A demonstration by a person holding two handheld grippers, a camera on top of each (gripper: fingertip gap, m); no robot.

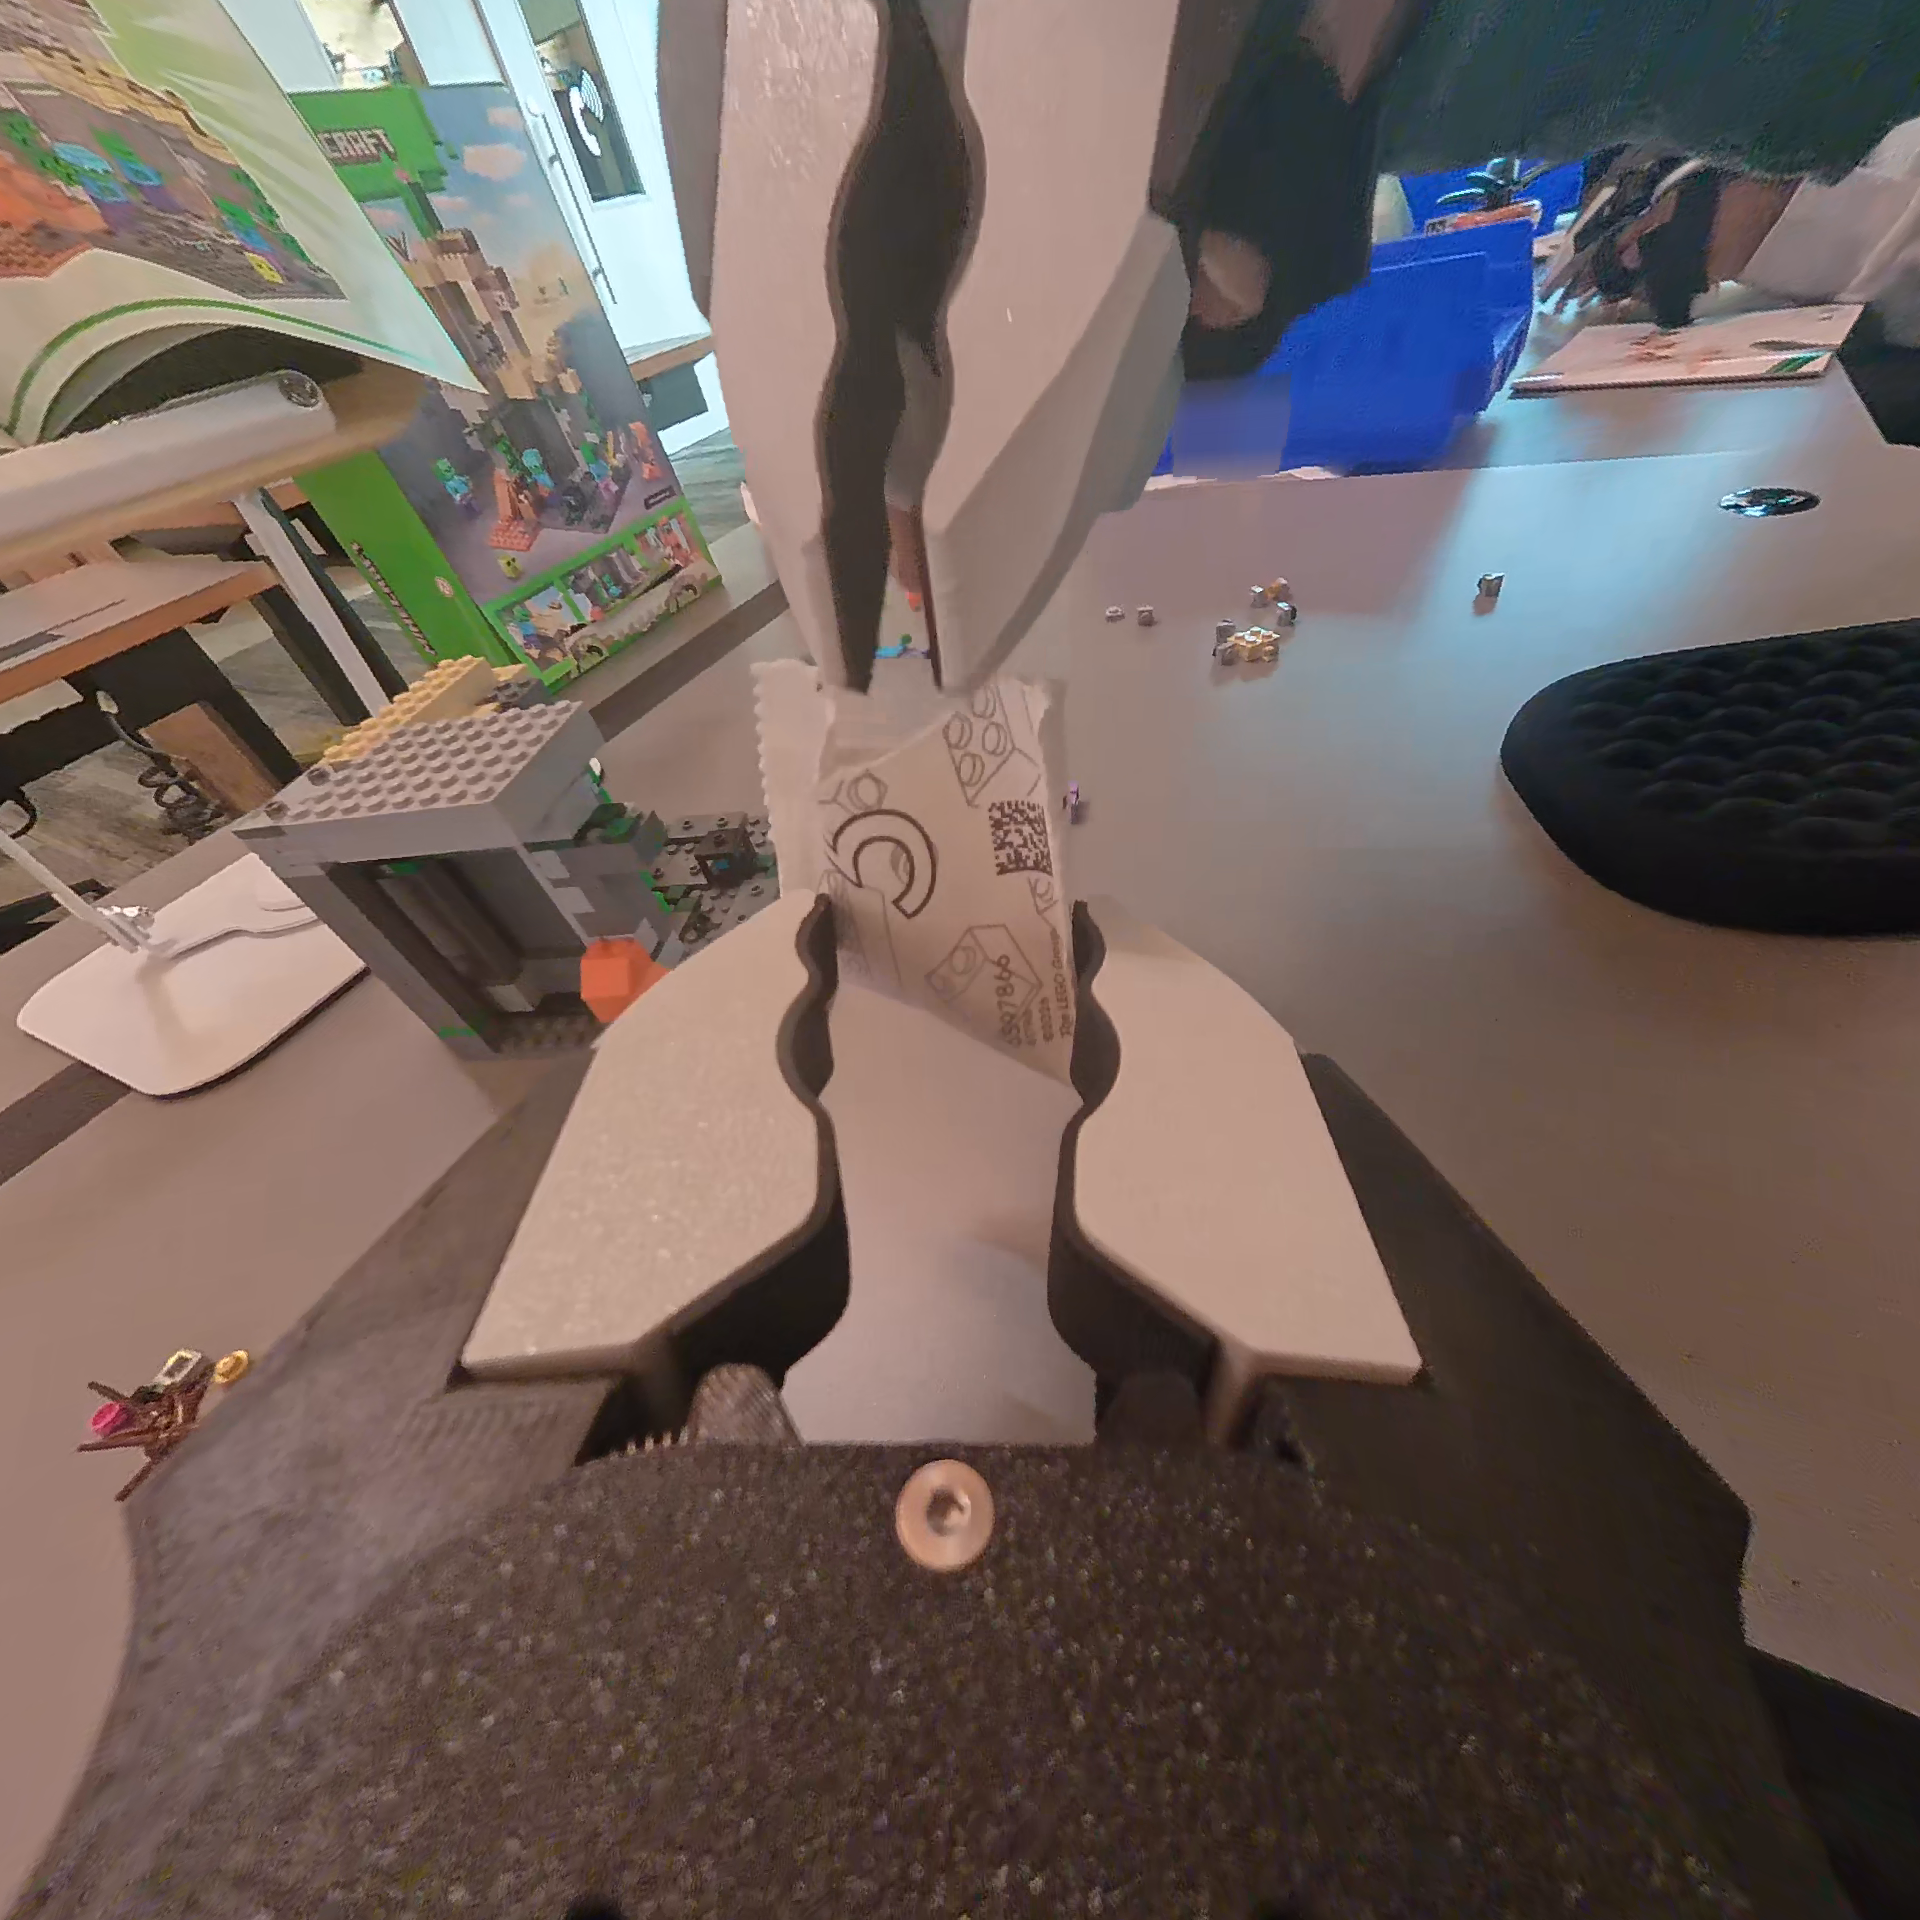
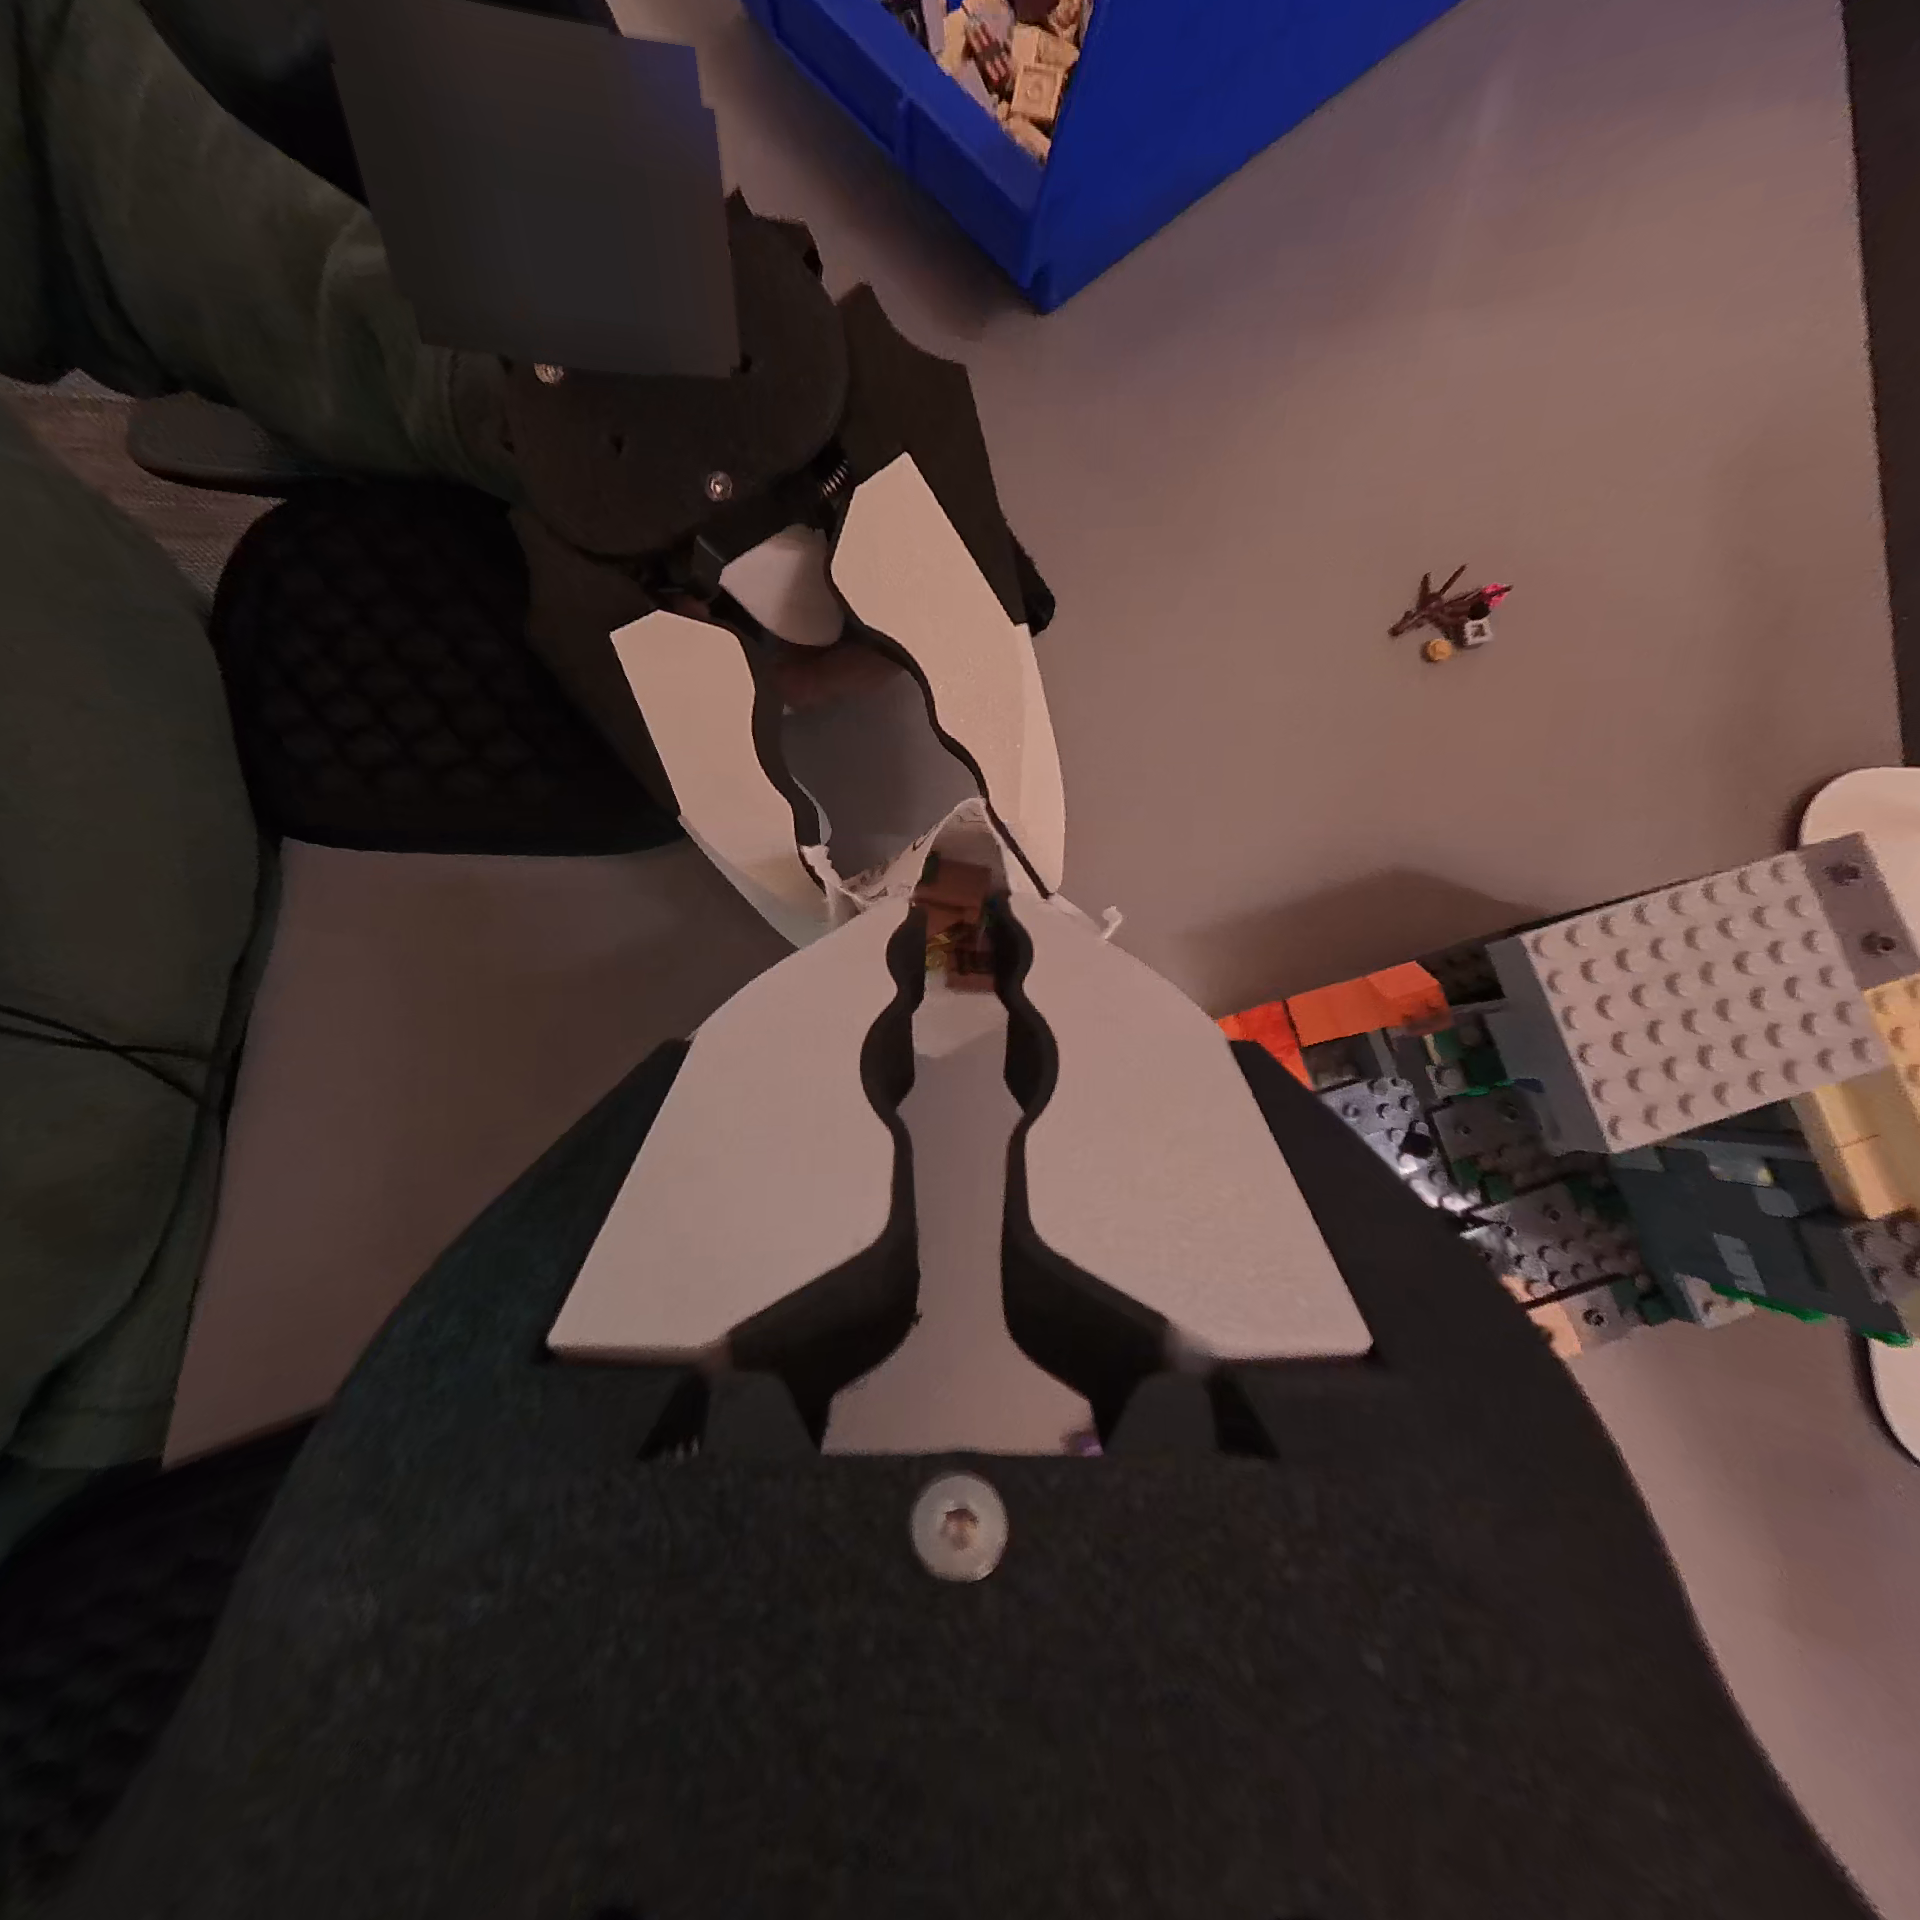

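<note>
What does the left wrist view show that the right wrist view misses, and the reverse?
Left wrist only: the printed outside of the white paper bag, the green set box, the open booklet.

Right wrist only: the bag's torn-open mouth with small bricks inside, loose bricks inside the blue bin.

Both: the left gripper and right gripper clamped on the bag, the grey brick build, the black mat.

On my grey worktop (image 1: 1455,1039): a part-built grey brick model (image 1: 457,862) topped by a studded plate, left of centre. Behind it stands a green printed toy box (image 1: 520,416). White flat stand base (image 1: 187,997) beside the model. Blue plastic bin (image 2: 1091,156) holding tan bricks. Black dimpled rubber mat (image 1: 1745,779) at right. Small loose bricks (image 1: 1252,623) scattered beyond.
</note>
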